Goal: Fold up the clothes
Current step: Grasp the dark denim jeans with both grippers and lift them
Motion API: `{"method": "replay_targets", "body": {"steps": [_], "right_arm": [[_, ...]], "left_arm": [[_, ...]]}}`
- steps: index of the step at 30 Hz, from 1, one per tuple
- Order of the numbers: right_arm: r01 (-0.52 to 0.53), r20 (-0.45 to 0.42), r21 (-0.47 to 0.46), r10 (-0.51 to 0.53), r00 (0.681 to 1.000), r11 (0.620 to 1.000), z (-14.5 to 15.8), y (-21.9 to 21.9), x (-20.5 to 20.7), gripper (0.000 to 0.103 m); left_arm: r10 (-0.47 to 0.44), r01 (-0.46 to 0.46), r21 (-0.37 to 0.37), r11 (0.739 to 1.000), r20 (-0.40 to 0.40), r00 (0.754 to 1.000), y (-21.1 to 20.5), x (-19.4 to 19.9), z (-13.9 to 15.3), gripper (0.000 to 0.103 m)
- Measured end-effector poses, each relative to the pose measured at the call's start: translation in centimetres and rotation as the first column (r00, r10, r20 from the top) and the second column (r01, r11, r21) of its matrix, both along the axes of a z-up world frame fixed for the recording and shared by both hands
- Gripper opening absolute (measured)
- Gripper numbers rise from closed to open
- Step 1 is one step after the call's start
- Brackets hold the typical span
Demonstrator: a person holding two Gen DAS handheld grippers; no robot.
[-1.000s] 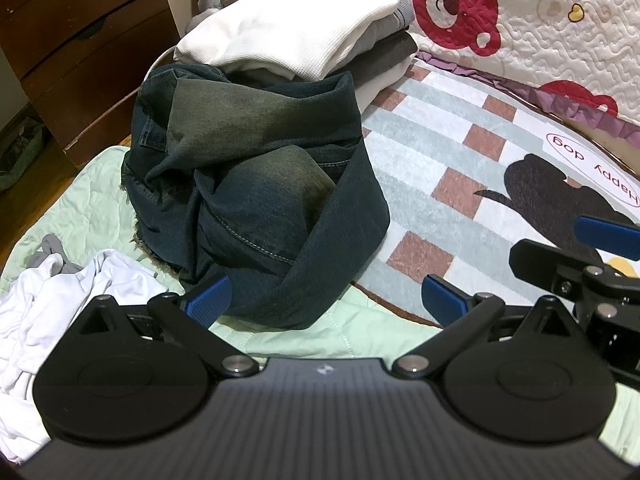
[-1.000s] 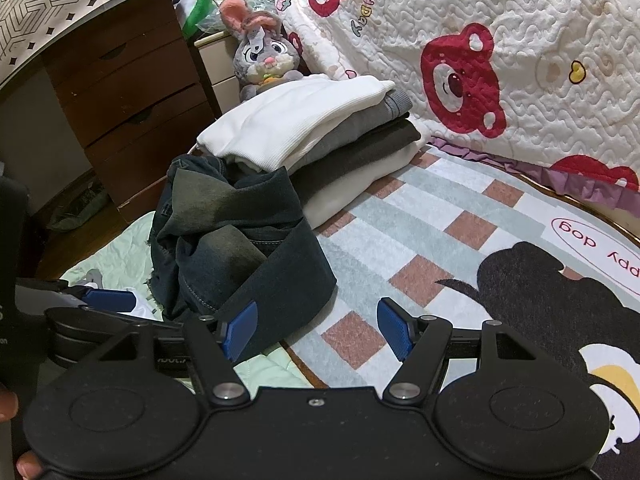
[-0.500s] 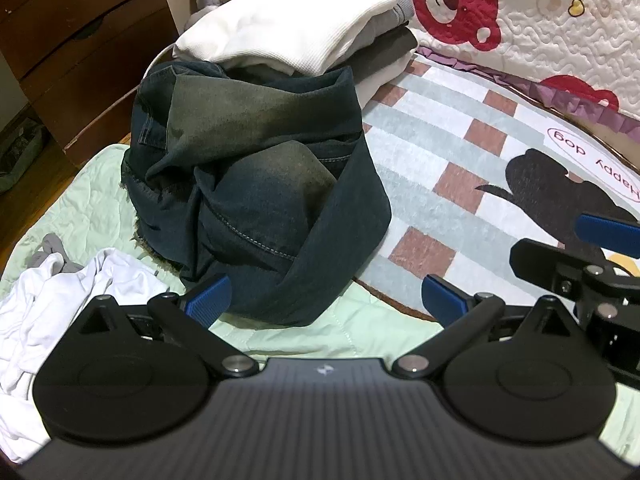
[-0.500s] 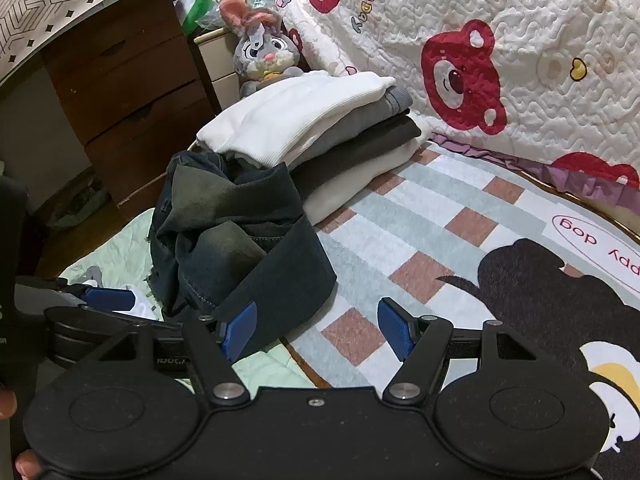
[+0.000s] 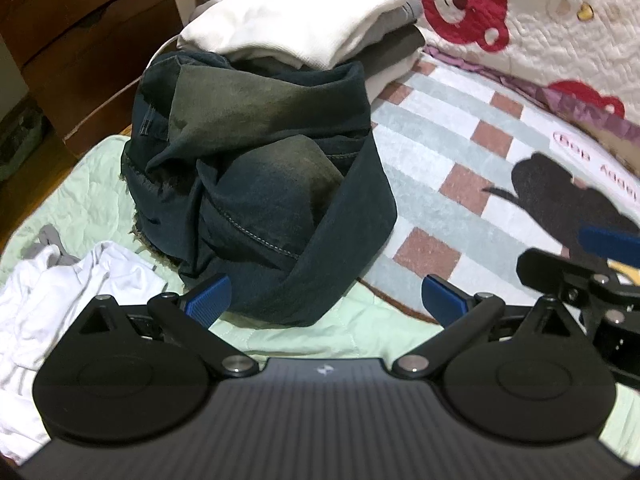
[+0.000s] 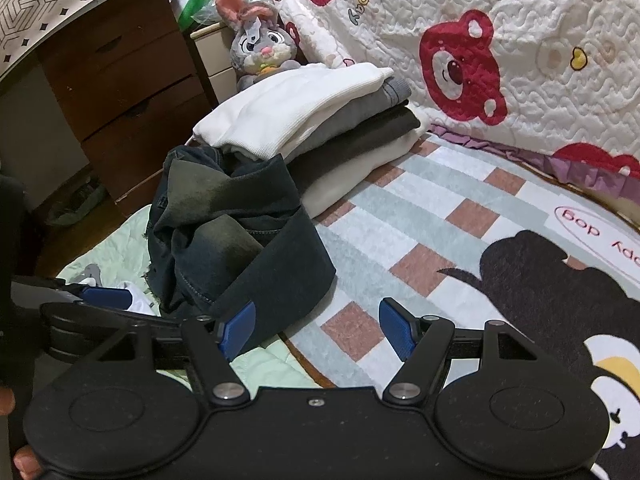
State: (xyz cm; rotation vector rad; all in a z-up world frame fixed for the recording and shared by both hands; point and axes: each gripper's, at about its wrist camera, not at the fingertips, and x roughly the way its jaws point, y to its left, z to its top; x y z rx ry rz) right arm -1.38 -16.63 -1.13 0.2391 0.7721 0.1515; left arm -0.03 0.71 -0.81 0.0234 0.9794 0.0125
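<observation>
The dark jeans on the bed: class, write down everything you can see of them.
The jeans are dark blue denim with faded greenish-brown patches, pale stitching and a frayed hem at the left. They lie unfolded in a crumpled heap, partly on the pale green sheet and partly on the checked blanket. Their far side leans against the stack of folded clothes. Neither claw touches them.

The big heap of dark jeans and the stack of folded clothes behind it block the left side, while the checked blanket on the right lies flat and free.
</observation>
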Motion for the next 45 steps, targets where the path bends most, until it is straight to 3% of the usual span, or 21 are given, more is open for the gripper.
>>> {"method": "replay_targets", "body": {"steps": [6,10,13,16,18,21,23,25,28,29,31,32,34,36,41,45], "right_arm": [[-0.005,-0.043,0.127,0.011,0.999,0.992,-0.7,-0.9,2.7,0.077],[-0.022,-0.158,0.207,0.055,0.986,0.978,-0.3,-1.4,6.2,0.079],[-0.009,-0.260,0.341,0.103,0.960,0.940,0.2,-2.3,9.7,0.082],[0.062,-0.378,0.471,0.138,0.915,0.880,-0.2,-3.1,13.8,0.083],[0.148,-0.456,0.493,0.110,0.883,0.857,-0.8,-3.3,16.1,0.083],[0.218,-0.535,0.403,0.036,0.844,0.889,-1.1,-2.8,19.1,0.083],[0.227,-0.546,0.353,0.003,0.838,0.908,-1.1,-2.3,20.6,0.083],[0.228,-0.550,0.357,0.007,0.835,0.906,-1.7,-1.8,21.9,0.083],[0.227,-0.571,0.381,0.035,0.820,0.896,-3.3,-1.4,23.5,0.083],[0.221,-0.572,0.382,0.042,0.819,0.897,-3.9,-1.1,24.1,0.083],[0.219,-0.567,0.377,0.038,0.823,0.900,-5.3,-0.6,25.3,0.083],[0.223,-0.560,0.388,0.037,0.827,0.894,-6.1,-0.5,26.0,0.083],[0.240,-0.557,0.416,0.037,0.830,0.877,-7.3,-0.4,27.2,0.083],[0.250,-0.556,0.430,0.037,0.831,0.868,-8.7,-0.3,28.2,0.084],[0.195,-0.540,0.394,0.055,0.840,0.898,-11.1,0.6,29.6,0.095],[0.232,-0.562,0.479,0.093,0.822,0.846,-13.8,0.3,28.5,0.098]], "left_arm": [[0.125,-0.124,-0.092,0.988,0.000,0.992,3.6,1.9,-0.4,0.103],[0.248,-0.241,-0.188,0.952,0.018,0.969,7.0,5.3,0.7,0.103],[0.335,-0.315,-0.224,0.922,0.054,0.941,9.4,8.4,1.9,0.103],[0.403,-0.377,-0.191,0.906,0.121,0.907,11.2,11.2,2.5,0.103],[0.441,-0.411,-0.242,0.879,0.088,0.893,12.9,12.6,1.8,0.103],[0.522,-0.478,-0.351,0.805,0.035,0.852,15.6,13.4,-0.4,0.096],[0.539,-0.503,-0.379,0.777,-0.011,0.842,16.8,13.4,-2.8,0.082],[0.559,-0.530,-0.392,0.752,-0.047,0.828,18.2,13.0,-5.3,0.079],[0.601,-0.562,-0.484,0.671,-0.089,0.794,20.9,11.9,-8.0,0.080],[0.628,-0.589,-0.482,0.649,-0.098,0.772,21.7,11.6,-8.3,0.079],[0.684,-0.647,-0.407,0.645,-0.071,0.726,22.6,11.4,-8.5,0.079],[0.694,-0.659,-0.378,0.650,-0.057,0.718,23.0,11.5,-8.6,0.080],[0.694,-0.663,-0.387,0.641,-0.077,0.716,24.0,11.6,-9.5,0.080],[0.692,-0.662,-0.450,0.599,-0.125,0.711,25.0,11.6,-10.7,0.082],[0.680,-0.649,-0.536,0.540,-0.176,0.712,26.4,11.6,-12.0,0.085],[0.655,-0.637,-0.630,0.445,-0.256,0.711,26.8,11.7,-13.8,0.090]]}}
